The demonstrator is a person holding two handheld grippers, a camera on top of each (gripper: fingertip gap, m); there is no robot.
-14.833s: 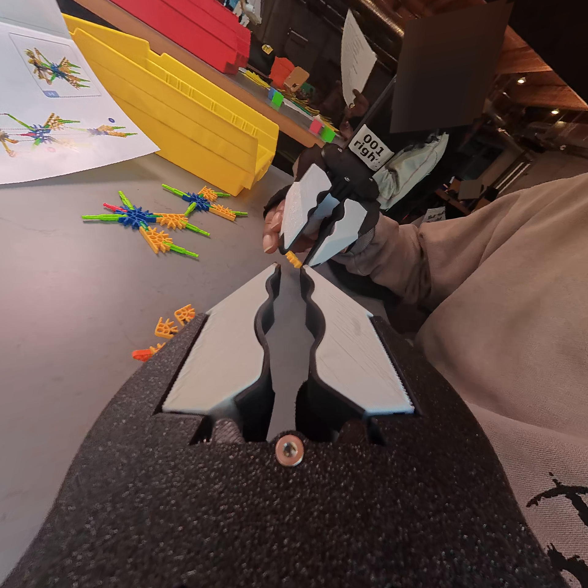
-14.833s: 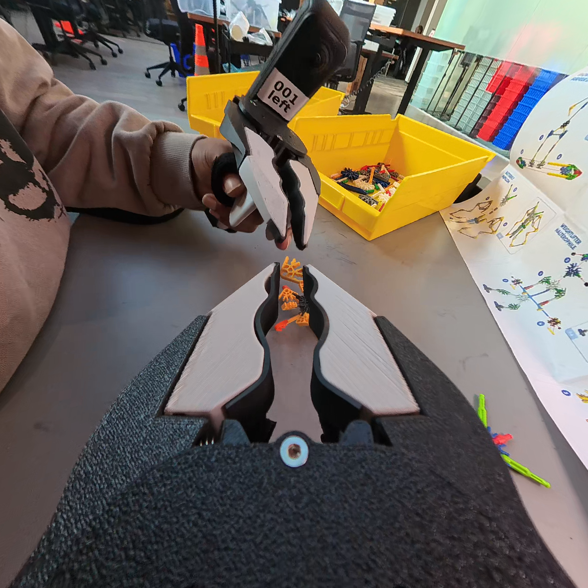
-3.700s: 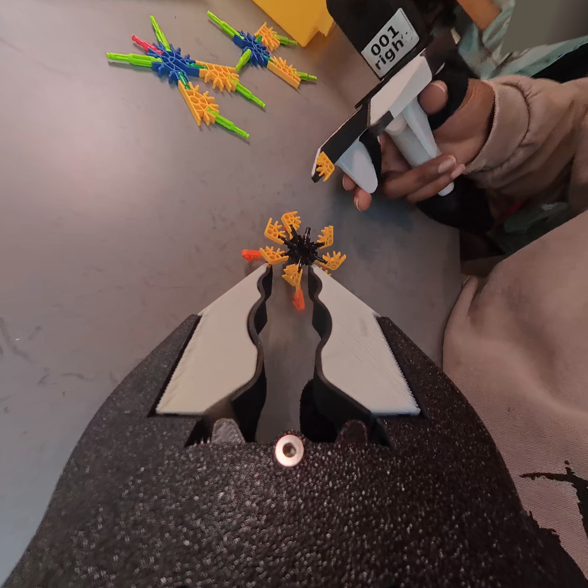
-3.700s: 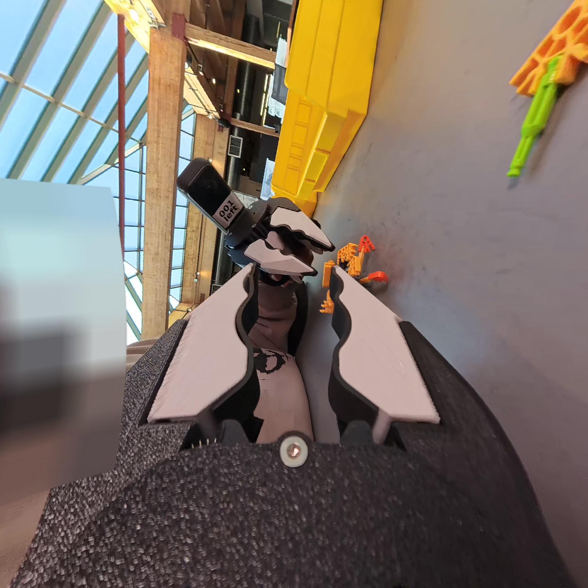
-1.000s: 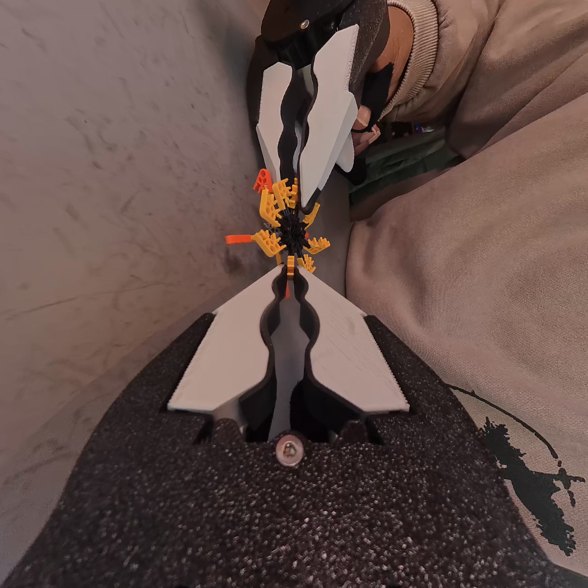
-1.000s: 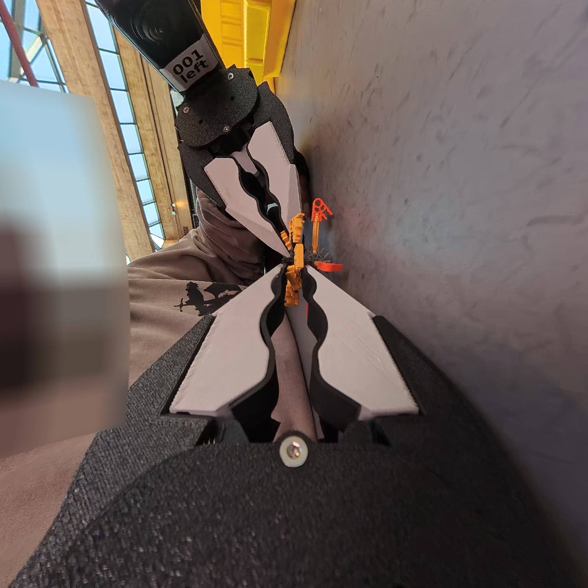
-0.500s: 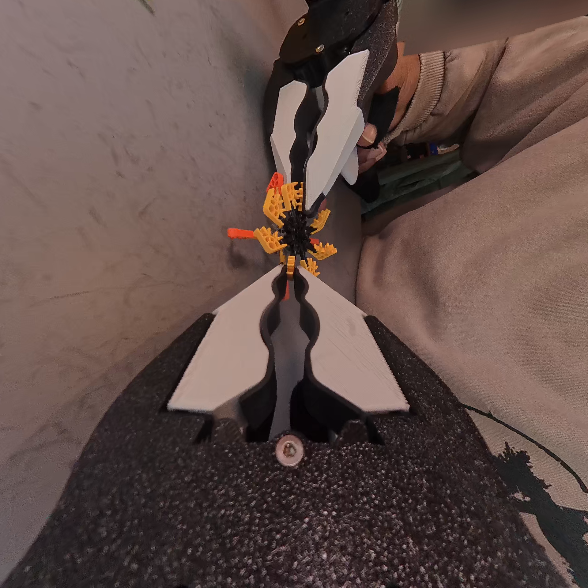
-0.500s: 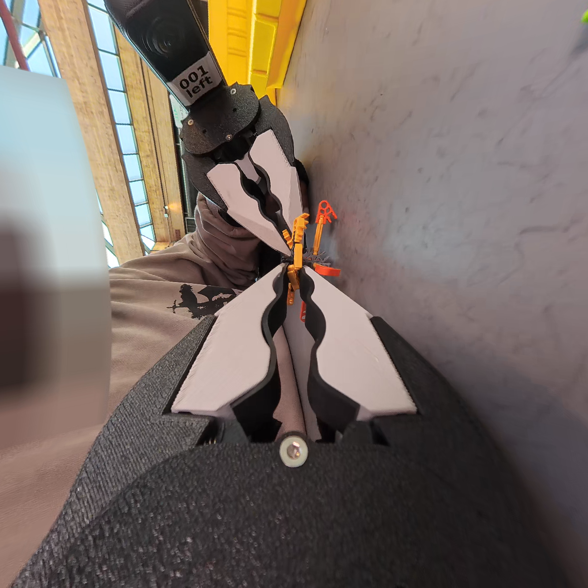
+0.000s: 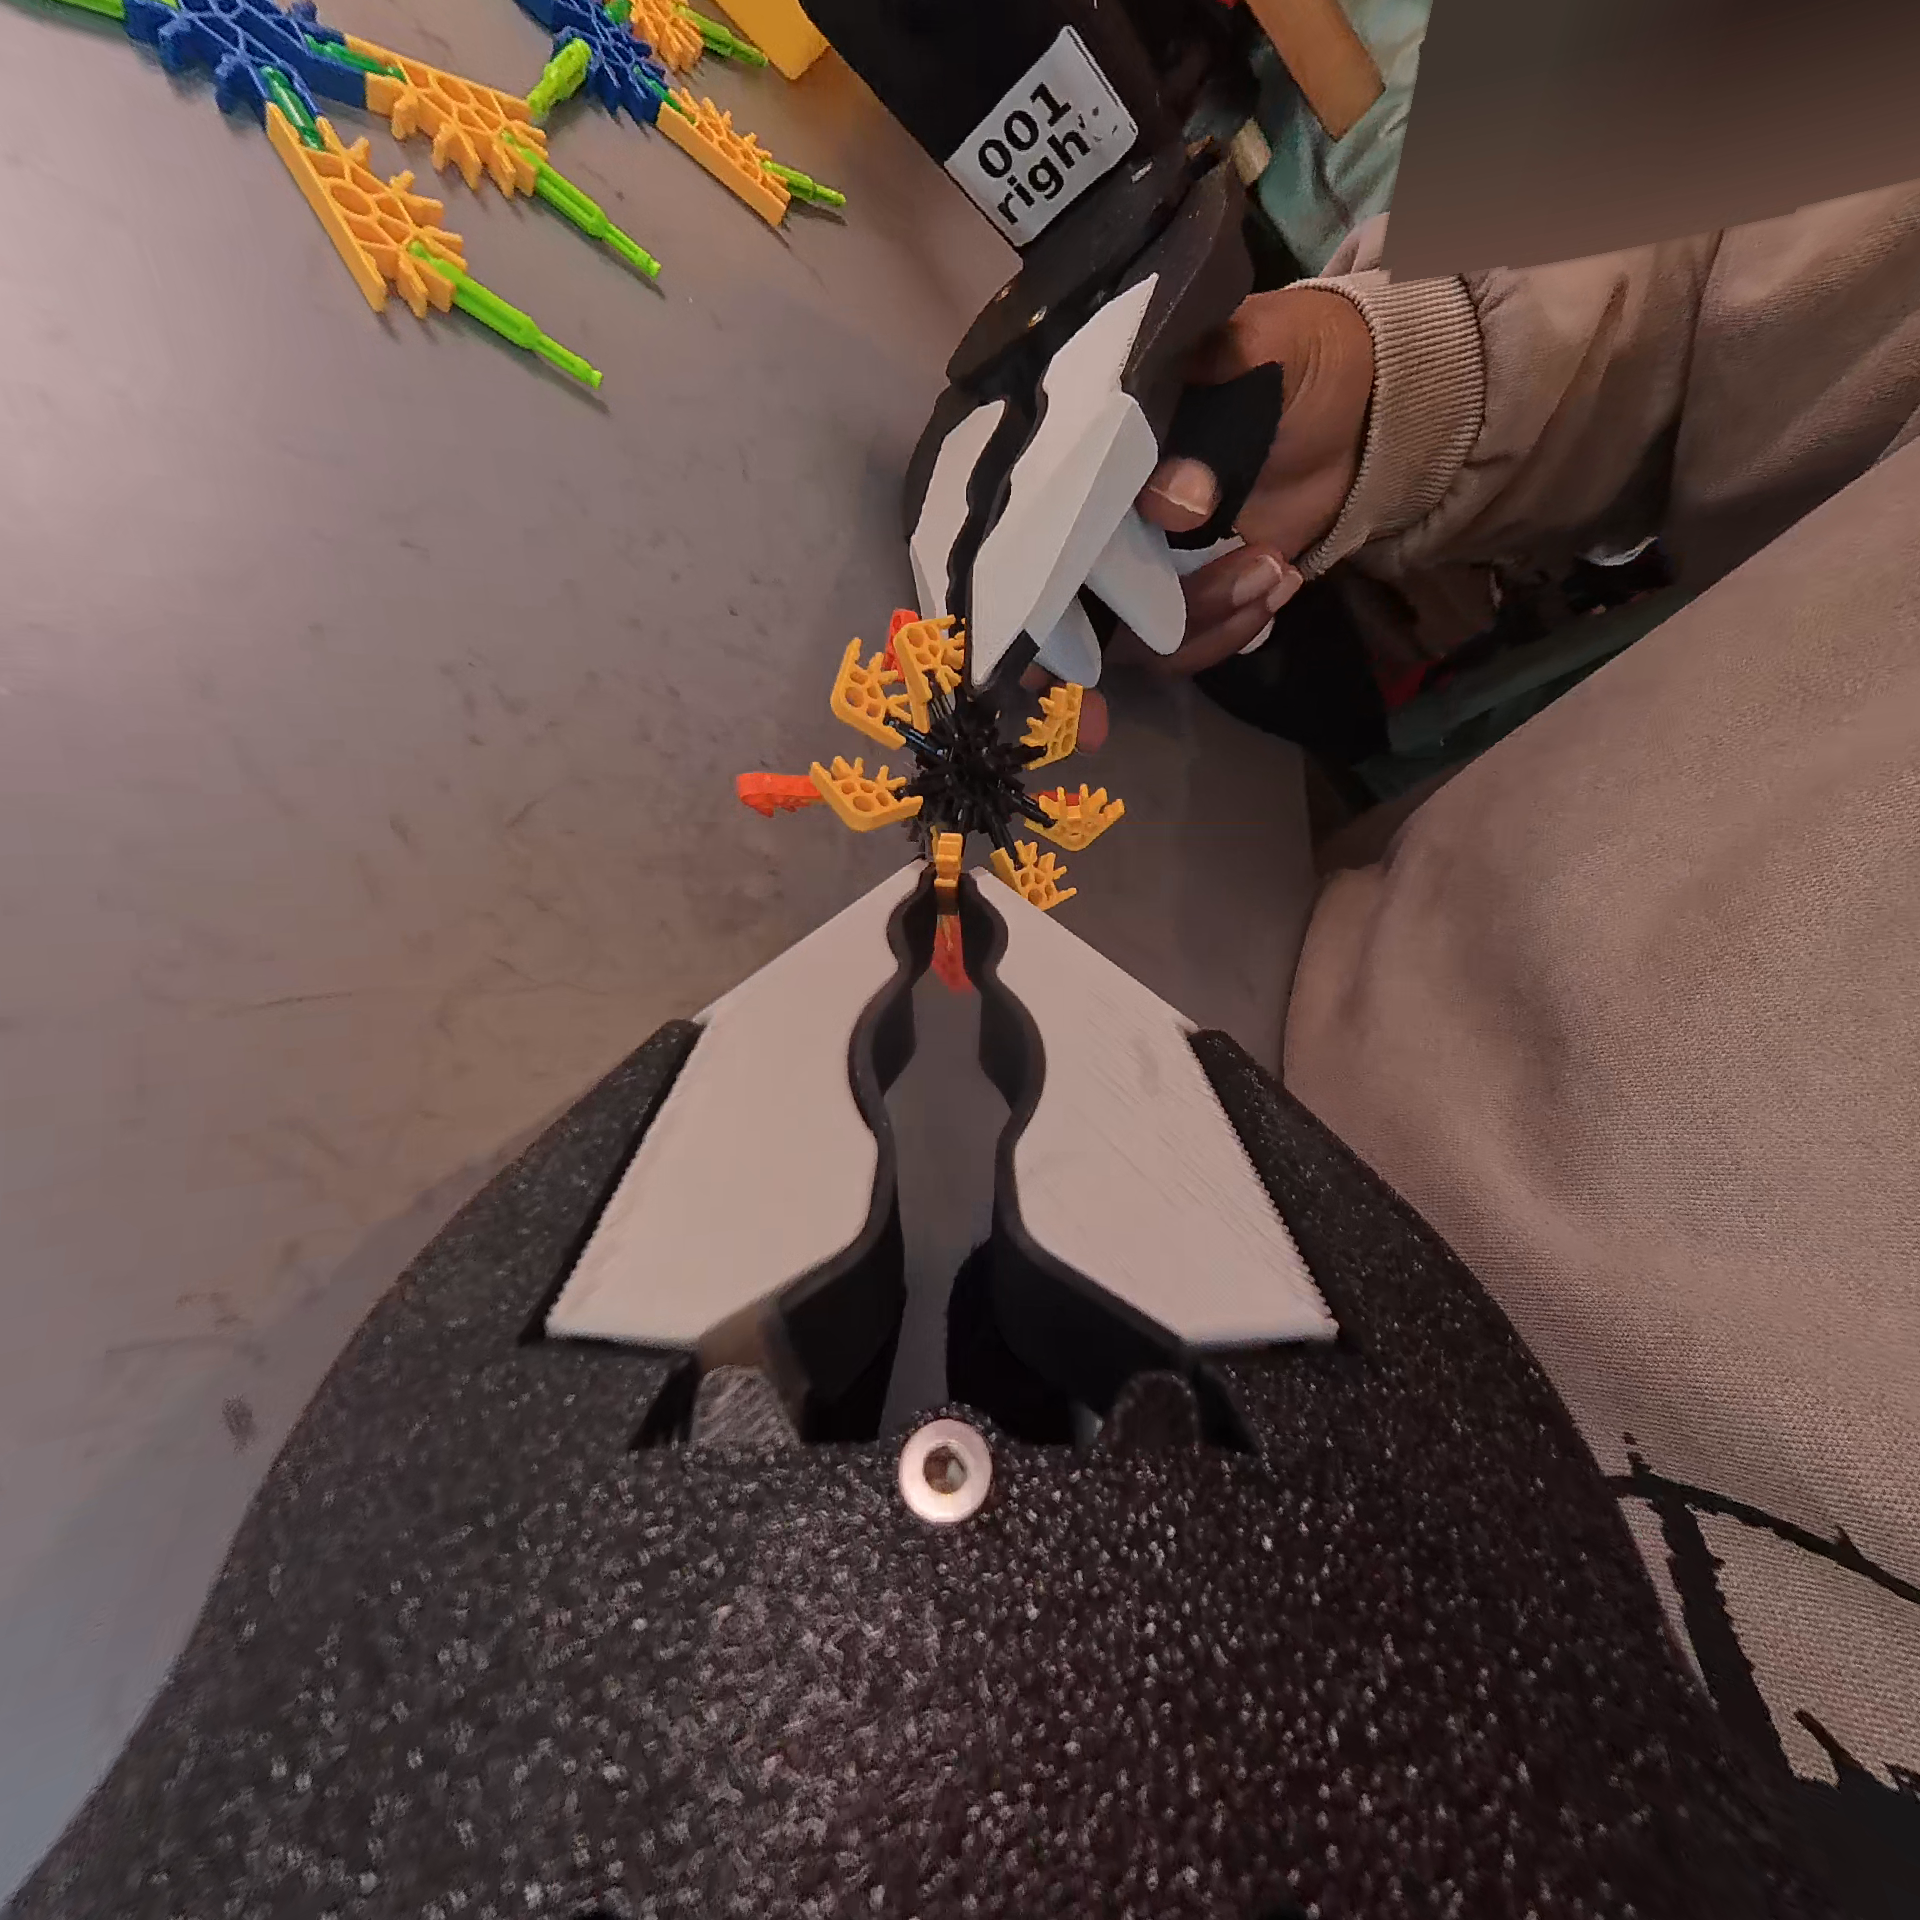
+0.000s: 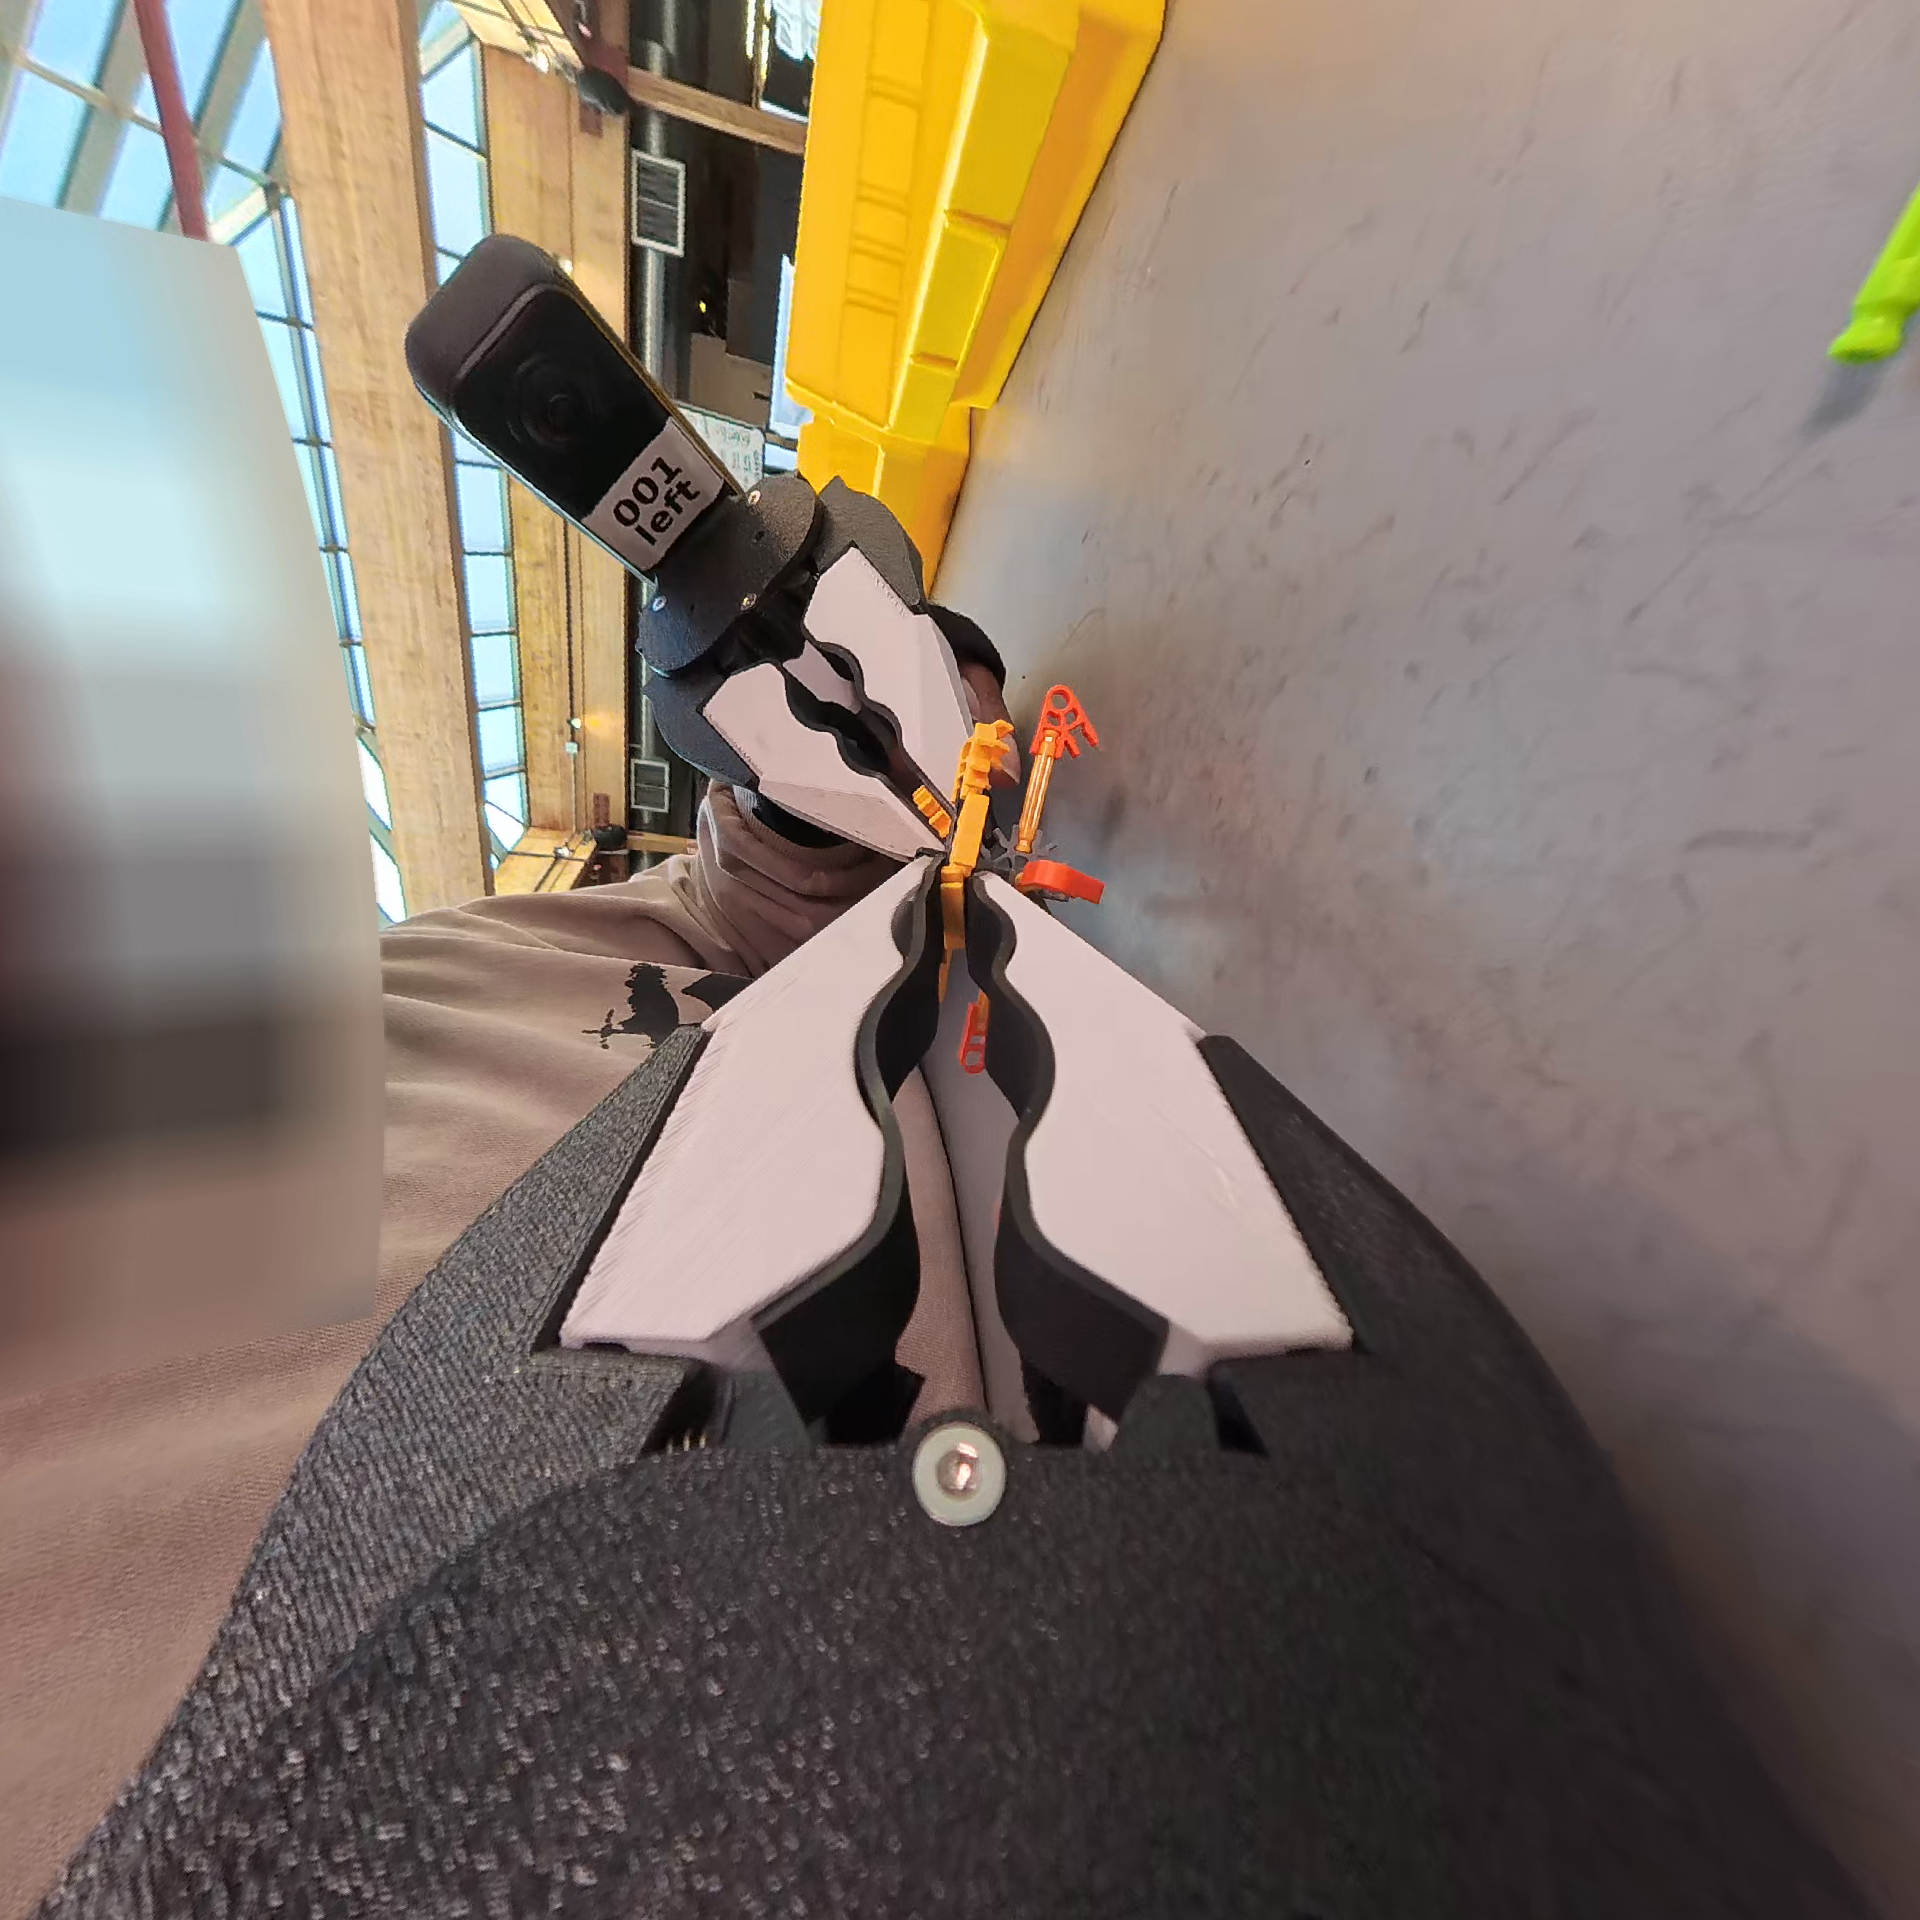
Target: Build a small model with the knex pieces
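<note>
A small star-shaped toy assembly (image 9: 966,774) has a black hub, several yellow fan connectors and orange end pieces. It is held just above the grey table (image 9: 312,727). My left gripper (image 9: 945,873) is shut on its lower yellow connector. My right gripper (image 9: 971,675) comes in from above, shut on an upper yellow connector. In the right wrist view the assembly (image 10: 971,790) appears edge-on between my right gripper (image 10: 951,883) and my left gripper (image 10: 930,836), whose tips nearly meet. A hand and a beige sleeve (image 9: 1455,395) hold the right gripper.
Two finished blue, yellow and green assemblies (image 9: 416,156) lie on the table at far left. A yellow bin (image 10: 935,208) stands behind the left gripper. A green rod tip (image 10: 1881,312) shows at the right edge. The person's beige sweatshirt (image 9: 1610,1039) is close on the right. My left and right fingertips are right by each other.
Both grippers stay shut on the assembly and have turned together. The right gripper now leans in from the upper right, and the finished assemblies have come into the left wrist view.
</note>
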